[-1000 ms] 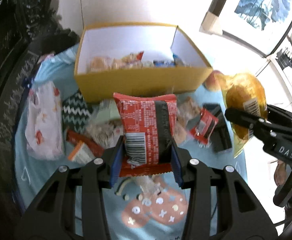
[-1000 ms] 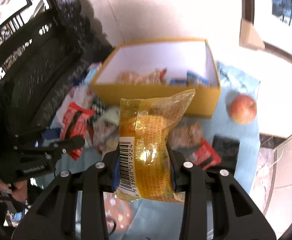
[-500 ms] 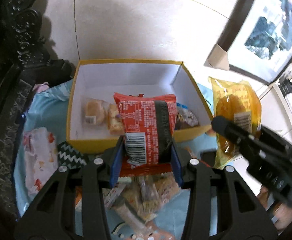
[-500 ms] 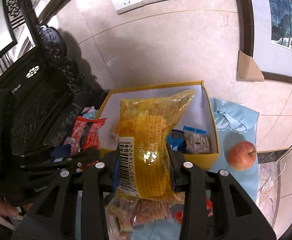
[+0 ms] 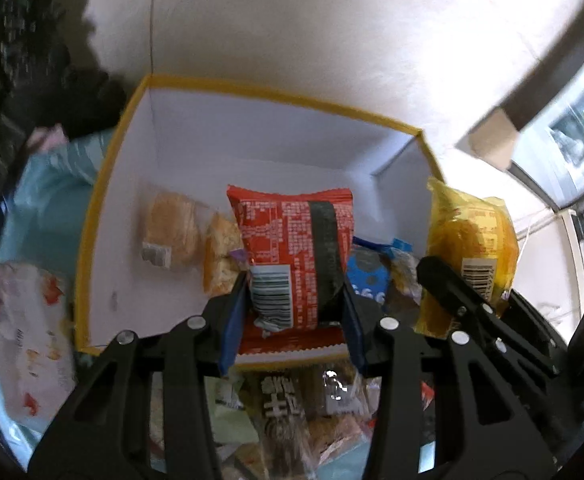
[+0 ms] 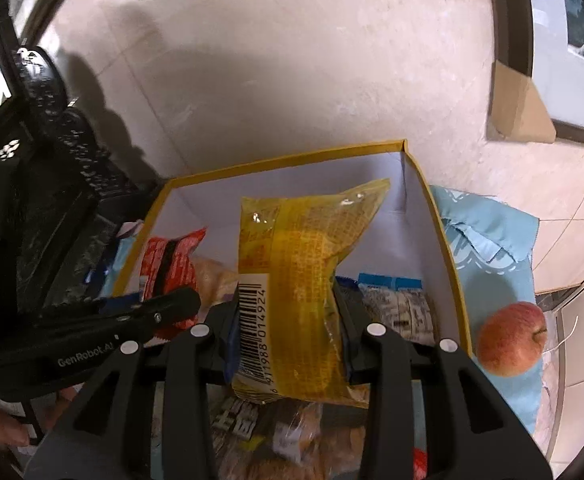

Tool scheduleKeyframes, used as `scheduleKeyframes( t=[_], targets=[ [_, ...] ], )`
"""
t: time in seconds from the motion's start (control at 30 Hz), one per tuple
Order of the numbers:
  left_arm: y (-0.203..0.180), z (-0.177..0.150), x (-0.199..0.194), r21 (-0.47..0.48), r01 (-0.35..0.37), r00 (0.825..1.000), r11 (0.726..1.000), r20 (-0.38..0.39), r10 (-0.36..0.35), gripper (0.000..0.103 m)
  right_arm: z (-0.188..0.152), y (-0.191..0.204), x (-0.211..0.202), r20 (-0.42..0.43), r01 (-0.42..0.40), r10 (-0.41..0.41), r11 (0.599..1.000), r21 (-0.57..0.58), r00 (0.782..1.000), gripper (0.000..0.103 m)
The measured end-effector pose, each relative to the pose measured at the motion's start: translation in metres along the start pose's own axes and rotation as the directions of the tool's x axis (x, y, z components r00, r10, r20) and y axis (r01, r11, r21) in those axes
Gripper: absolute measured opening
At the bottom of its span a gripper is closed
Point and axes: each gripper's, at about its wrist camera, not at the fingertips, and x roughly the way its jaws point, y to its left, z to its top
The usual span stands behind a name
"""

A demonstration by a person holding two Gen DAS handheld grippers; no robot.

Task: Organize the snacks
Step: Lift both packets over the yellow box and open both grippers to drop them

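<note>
Snacks: I've got two in hand, both held above the yellow box (image 5: pixel 92 240). Red packet (image 5: pixel 292 256) is clamped between my left gripper's (image 5: pixel 292 312) jaws, barcode side facing the camera, hanging over the box's near-middle. Yellow packet (image 6: pixel 303 280) is clamped in my right gripper (image 6: pixel 288 336), upright, barcode at lower left, also over the box interior, right of the red one. From the left wrist view I see the yellow packet (image 5: pixel 471 248) near the box's right wall, with the right gripper's finger (image 5: pixel 451 292) across it.

Box is open-topped, white inside, yellow rim. Already lying on its floor: two pale pastry packs (image 5: pixel 172 232) left of centre, a blue packet (image 5: pixel 365 276) and a clear-wrapped one (image 6: pixel 395 308) toward the right.

Near side of the box, under both grippers: a loose pile of wrapped snacks (image 5: pixel 292 408) on the light blue cloth (image 6: pixel 491 240). White patterned bag (image 5: pixel 24 344) sits on the cloth left of the box. Apple (image 6: pixel 511 338) is on the cloth just right of the box, apart from it.

Far side: tiled wall, dark carved furniture (image 6: pixel 52 208) on the left.
</note>
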Motion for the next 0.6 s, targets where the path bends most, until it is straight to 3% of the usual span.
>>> scheduleKeyframes(
  t=[0.03,0.1,0.13,0.2,0.37,0.5,0.6],
  targets=[
    [0.004,0.001,0.006,-0.034,-0.005,1.000,0.999,-0.011,0.005,0.062,-0.002,0.000,0.007,-0.004,0.020,-0.020,1.000,-0.006,1.000,0.040],
    [0.017,0.003,0.011,-0.130,-0.045,0.999,0.991,-0.012,0.043,0.093,-0.005,-0.004,0.013,-0.004,0.073,-0.073,0.997,0.003,0.997,0.051],
    [0.023,0.004,0.010,-0.165,-0.012,1.000,0.986,0.000,0.013,0.099,-0.007,-0.007,0.011,0.012,0.056,-0.056,0.998,0.010,0.998,0.057],
    [0.029,0.003,0.004,-0.193,0.010,1.000,0.981,0.021,-0.007,0.100,-0.011,-0.010,0.004,0.042,0.037,-0.037,0.999,0.013,0.998,0.063],
    [0.028,-0.011,-0.013,-0.127,-0.010,1.000,0.992,0.020,0.013,0.100,-0.027,-0.018,-0.024,0.049,0.018,-0.019,1.000,0.021,0.999,0.064],
    [0.029,-0.043,-0.045,-0.029,-0.062,0.996,0.998,0.063,0.064,0.100,-0.052,-0.026,-0.052,0.032,0.017,-0.018,0.999,0.035,0.999,0.066],
    [0.040,-0.074,-0.063,-0.002,-0.041,0.998,0.999,0.037,0.041,0.100,-0.080,-0.029,-0.074,-0.008,0.061,-0.060,0.997,0.039,0.998,0.066]
  ],
)
